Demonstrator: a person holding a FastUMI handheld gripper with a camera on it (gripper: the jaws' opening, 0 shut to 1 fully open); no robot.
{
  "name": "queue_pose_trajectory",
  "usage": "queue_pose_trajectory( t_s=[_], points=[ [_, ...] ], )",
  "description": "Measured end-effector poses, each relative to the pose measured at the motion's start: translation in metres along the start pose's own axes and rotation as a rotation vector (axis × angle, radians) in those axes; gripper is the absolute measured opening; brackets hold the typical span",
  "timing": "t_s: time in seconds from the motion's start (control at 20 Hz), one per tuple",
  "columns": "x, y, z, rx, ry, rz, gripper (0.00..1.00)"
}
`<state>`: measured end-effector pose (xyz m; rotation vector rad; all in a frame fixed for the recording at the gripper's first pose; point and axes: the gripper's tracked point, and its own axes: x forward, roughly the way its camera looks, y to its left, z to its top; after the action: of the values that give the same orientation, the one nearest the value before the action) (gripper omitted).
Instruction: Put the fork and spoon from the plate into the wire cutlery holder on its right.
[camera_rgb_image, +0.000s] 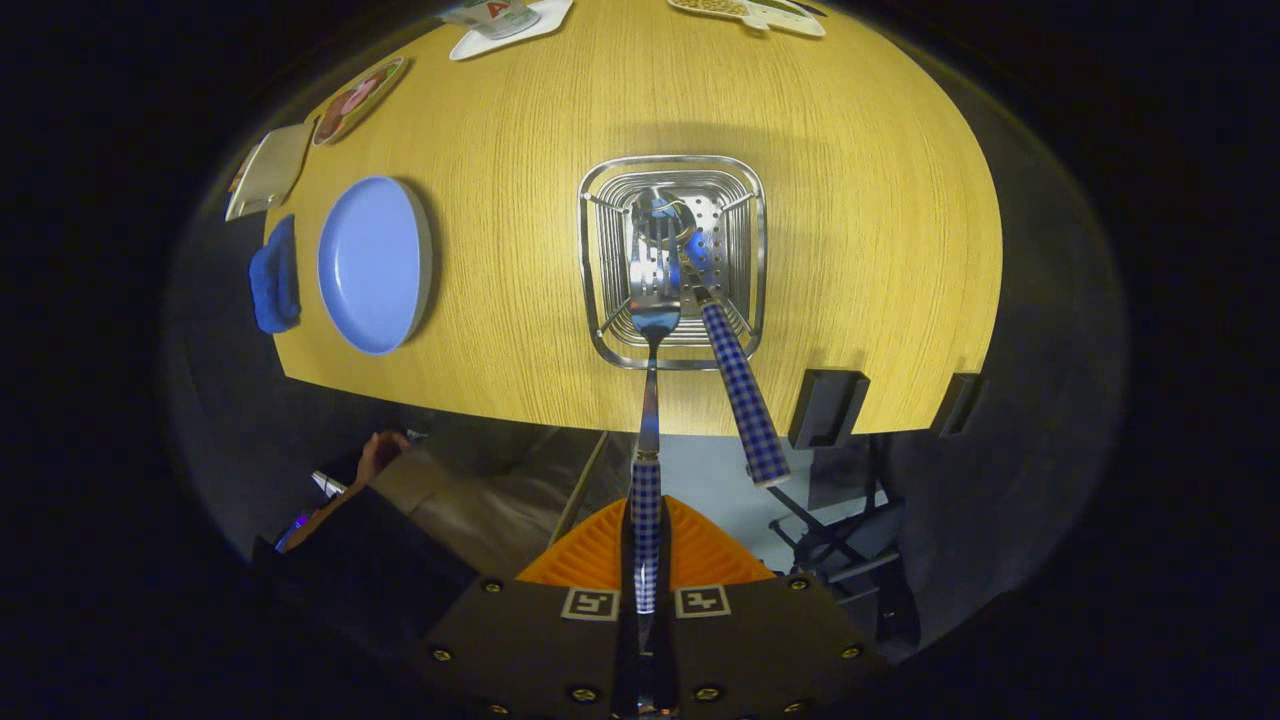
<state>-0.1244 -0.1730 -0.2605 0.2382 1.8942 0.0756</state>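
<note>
The hand-held gripper (646, 570) is clamped on the fork (652, 300) handle, its long axis pointing straight ahead, tines over the wire cutlery holder (600, 260); the spoon (735, 380) already leans inside, plate (372, 264) empty

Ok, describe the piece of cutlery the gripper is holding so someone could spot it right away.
On the wooden table, right of the blue plate, stands a wire cutlery holder. Two check-handled pieces point into it. The fork is the one clamped between the gripper fingers; the spoon beside it leans free.
</note>
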Motion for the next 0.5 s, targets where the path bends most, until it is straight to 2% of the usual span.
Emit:
queue_pose_trajectory(
  t_s=[0.25, 0.5],
  points=[
    [-0.010, -0.005, 0.002, -0.064, 0.129, -0.090, 0.06],
    [-0.014, -0.002, 0.021, -0.089, 0.167, -0.115, 0.07]
  ],
)
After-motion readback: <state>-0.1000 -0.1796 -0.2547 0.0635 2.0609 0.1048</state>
